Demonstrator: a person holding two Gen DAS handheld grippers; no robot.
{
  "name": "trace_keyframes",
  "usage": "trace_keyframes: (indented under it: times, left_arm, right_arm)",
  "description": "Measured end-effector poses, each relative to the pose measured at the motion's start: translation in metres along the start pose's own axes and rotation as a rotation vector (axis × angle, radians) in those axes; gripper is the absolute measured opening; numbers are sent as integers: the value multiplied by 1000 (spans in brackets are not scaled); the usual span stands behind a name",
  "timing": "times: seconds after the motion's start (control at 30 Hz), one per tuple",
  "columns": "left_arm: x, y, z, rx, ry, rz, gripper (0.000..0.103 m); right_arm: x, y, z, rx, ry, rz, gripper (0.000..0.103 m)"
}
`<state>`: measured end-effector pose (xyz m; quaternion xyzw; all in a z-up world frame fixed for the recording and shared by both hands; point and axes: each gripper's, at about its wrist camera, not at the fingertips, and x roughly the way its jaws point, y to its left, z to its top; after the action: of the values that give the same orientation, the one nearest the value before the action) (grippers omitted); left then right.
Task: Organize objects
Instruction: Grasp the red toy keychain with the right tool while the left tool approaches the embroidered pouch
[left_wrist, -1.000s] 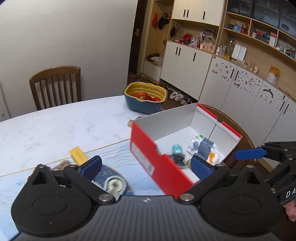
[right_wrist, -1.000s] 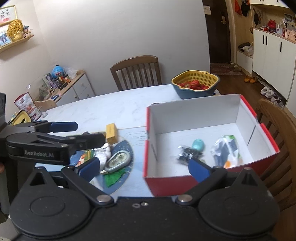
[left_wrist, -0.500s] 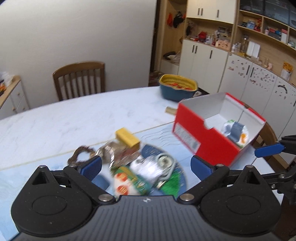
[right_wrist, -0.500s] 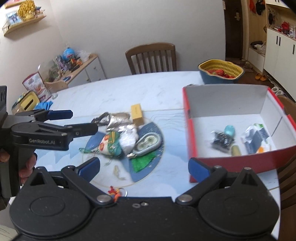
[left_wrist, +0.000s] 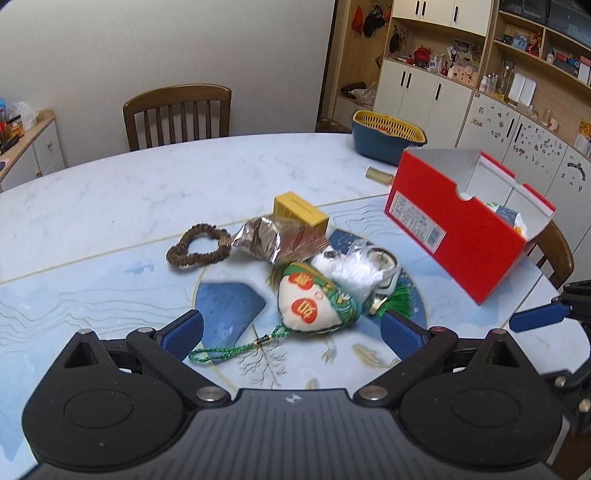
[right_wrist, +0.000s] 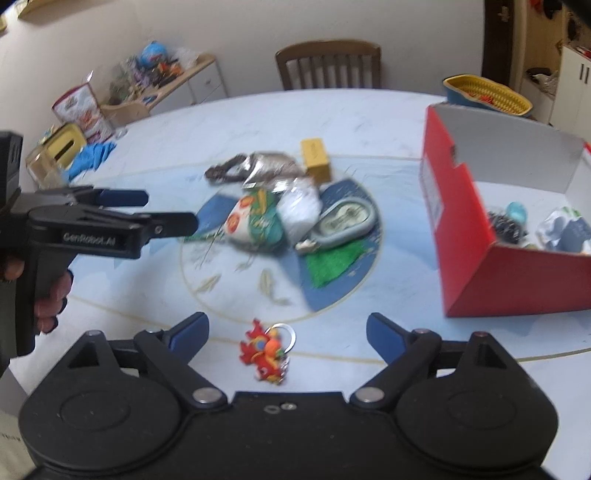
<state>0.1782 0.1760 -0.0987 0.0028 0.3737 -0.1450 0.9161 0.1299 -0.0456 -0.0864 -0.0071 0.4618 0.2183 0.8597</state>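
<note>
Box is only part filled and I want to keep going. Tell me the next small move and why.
Probably lower the left gripper onto the cloth pouch and close on it. Its jaws are open and empty, the pouch lies nearest them at the front of the pile, and the red box stands open to the right.

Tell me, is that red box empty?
No. The open red box already holds a teal egg-shaped thing, a dark bundle and a crumpled packet.

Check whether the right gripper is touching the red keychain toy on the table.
Apart. The right wrist view shows the right gripper open, with the red keychain toy lying on the table between the fingertips, bare tabletop on both sides.
</note>
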Motion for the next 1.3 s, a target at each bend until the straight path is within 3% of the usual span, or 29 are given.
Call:
trace_keyframes:
  times: [0.33, 0.83, 1.1, 1.3]
  left_arm:
    - [41, -7, 1, 61, 24, -16, 103]
    - [85, -17, 8, 105, 57, -12, 101]
    - [93, -25, 7, 126, 89, -43, 81]
    - [92, -28, 7, 132, 88, -39, 74]
  right_arm:
    - [35, 17, -18, -84, 109, 6, 78]
    - [58, 27, -26, -151, 136, 24, 57]
    - [60, 31, -26, -188, 120, 3, 43]
    - [61, 34, -27, -214, 115, -30, 36]
